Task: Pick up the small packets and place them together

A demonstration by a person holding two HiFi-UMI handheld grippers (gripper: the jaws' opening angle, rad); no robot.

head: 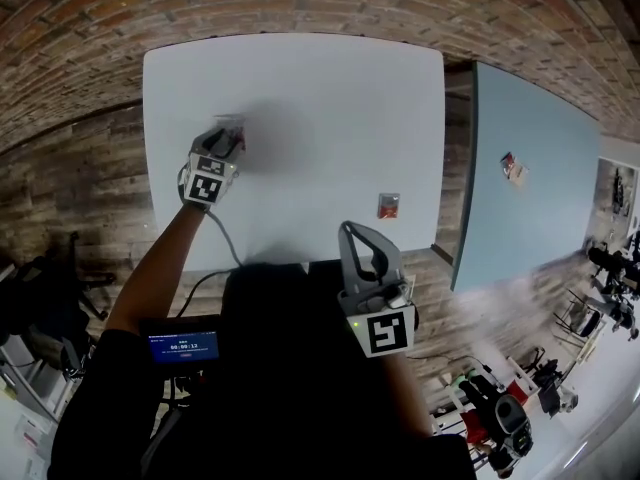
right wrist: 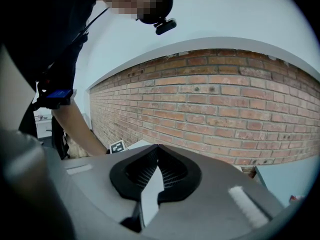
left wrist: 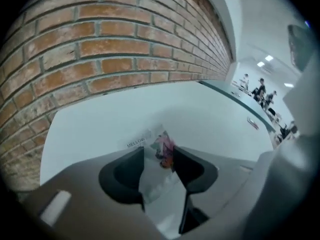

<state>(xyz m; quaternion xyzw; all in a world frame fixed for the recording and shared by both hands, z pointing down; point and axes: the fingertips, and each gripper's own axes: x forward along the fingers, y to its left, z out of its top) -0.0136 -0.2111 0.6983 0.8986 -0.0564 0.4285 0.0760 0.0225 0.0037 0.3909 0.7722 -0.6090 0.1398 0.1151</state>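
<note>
Left gripper view looks down on a clear packet (left wrist: 160, 149) with pink and orange contents, lying on the white table (head: 300, 88) between the jaws of the left gripper (head: 226, 140). Those jaws stand wide, 1 pad close on either side. The packet's long axis runs away from the gripper toward the brick wall, so the jaws cross its narrow width; I judge they straddle it rather than clamp it. A red packet (head: 388, 205) lies well apart, near the table's right edge. That spot is just ahead of the right gripper (head: 355, 236), whose jaws are fully together on nothing, and this gripper is the nearer of the 2 to it. A 3rd packet (head: 512, 168) sits on the blue table (head: 530, 98) beyond.
</note>
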